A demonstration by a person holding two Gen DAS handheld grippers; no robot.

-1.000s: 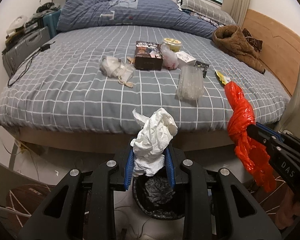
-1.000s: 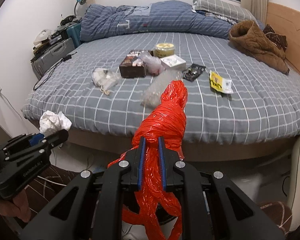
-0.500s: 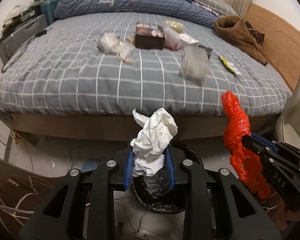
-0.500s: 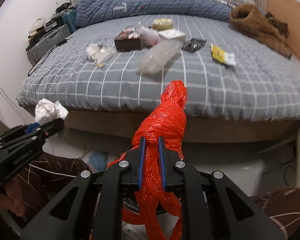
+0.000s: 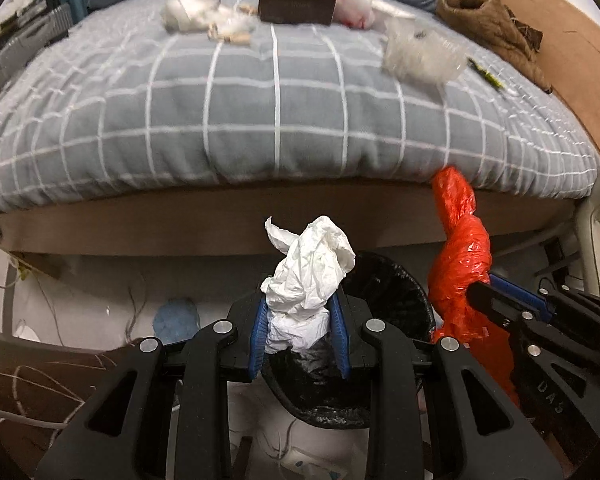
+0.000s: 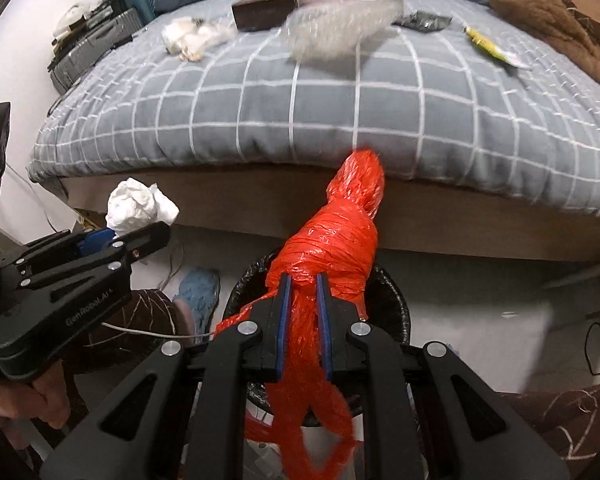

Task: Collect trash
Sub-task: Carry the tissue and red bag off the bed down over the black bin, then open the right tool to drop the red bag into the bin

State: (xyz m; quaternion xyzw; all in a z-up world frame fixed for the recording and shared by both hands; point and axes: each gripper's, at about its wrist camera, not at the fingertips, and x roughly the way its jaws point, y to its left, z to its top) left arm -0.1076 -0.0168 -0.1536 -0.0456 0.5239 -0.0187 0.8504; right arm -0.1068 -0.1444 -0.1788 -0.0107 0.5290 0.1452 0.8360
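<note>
Nearest, our left gripper (image 5: 300, 334): clamped on a crumpled white tissue wad (image 5: 309, 276), which sticks up past the blue pads; we hold it tilted down over the bin.
Our right gripper (image 6: 303, 326): closed tight on the neck of a twisted orange plastic bag (image 6: 336, 240), the knotted bulk standing ahead of the jaws and loose tails hanging below them.
Bin (image 5: 392, 292): black-lined, round, on the floor directly under both grippers; we see its rim (image 6: 392, 304) behind the orange bag too.
Floor: a blue slipper (image 6: 198, 292) just left of the bin, near a patterned brown rug (image 5: 32, 384).
Bed (image 5: 276, 120): beyond the bin, grey cover with white grid lines, its edge hanging over a wooden base.
Trash on the bed: a clear plastic wrapper (image 5: 420, 56), a white bag bundle (image 5: 196, 12), a dark box (image 5: 296, 6), a yellow packet (image 6: 492, 48); all blurred.
Far right: a brown jacket (image 5: 488, 20) beside the wooden headboard.
</note>
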